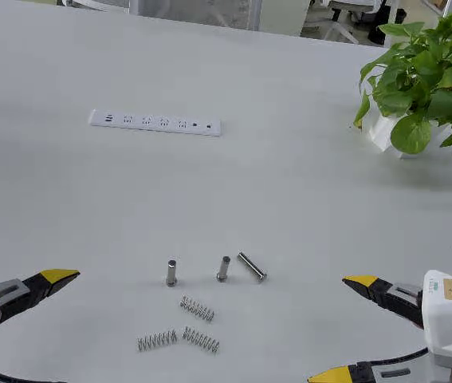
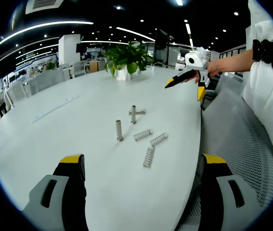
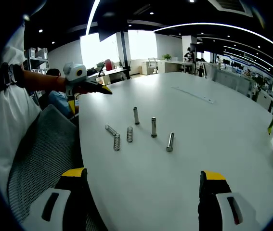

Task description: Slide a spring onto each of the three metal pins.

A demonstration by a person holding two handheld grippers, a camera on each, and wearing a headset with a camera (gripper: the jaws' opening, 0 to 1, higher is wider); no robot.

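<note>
A white table (image 1: 289, 191) is seen, with a potted plant (image 1: 425, 72) at its far right and a power strip (image 1: 155, 122) set well to the plant's left. The left gripper (image 2: 142, 160) and right gripper (image 3: 143, 174) are held with jaws wide apart, gripping nothing. Two metal pins (image 1: 171, 272) are stood upright, with a third pin (image 1: 251, 266) laid beside them. Three springs (image 1: 197, 309) are laid loose just nearer.
</note>
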